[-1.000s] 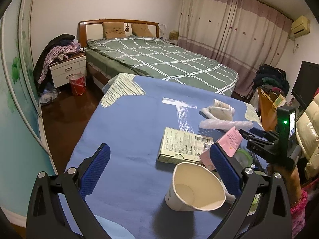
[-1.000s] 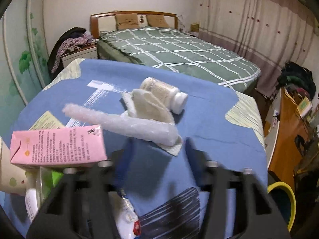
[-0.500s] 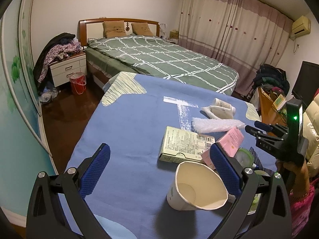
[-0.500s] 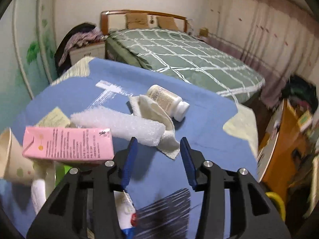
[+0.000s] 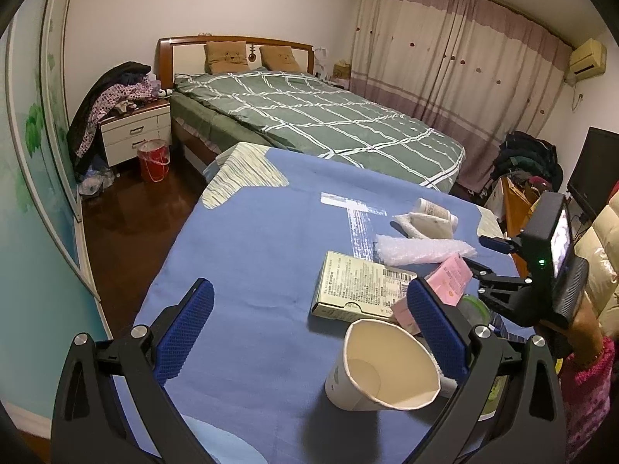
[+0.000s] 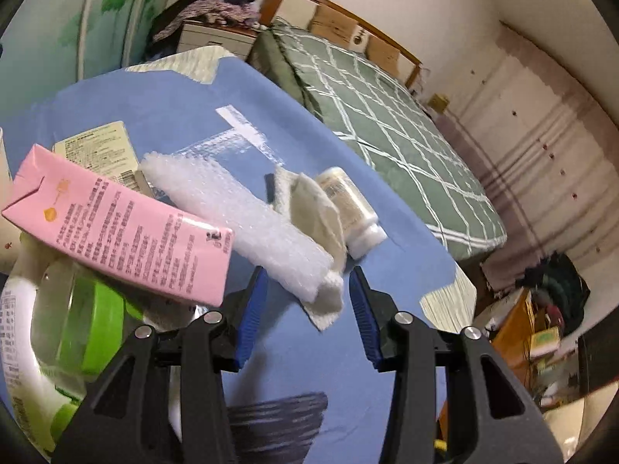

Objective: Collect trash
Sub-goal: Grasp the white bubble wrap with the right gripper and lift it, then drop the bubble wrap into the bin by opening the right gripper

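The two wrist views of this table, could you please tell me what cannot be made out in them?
- Print on the pink carton and the flat box: too small and blurred, both views.
- Green-lidded container: hidden under the carton in the right wrist view, behind the left tool's finger in the left.
- White bottle: partly covered by the folded cloth.
- Paper cup: cut off at the right wrist view's left edge.

Dim, warm indoor light — left view sharp, right view tilted and motion-smeared; fisheye bending, dark corners.
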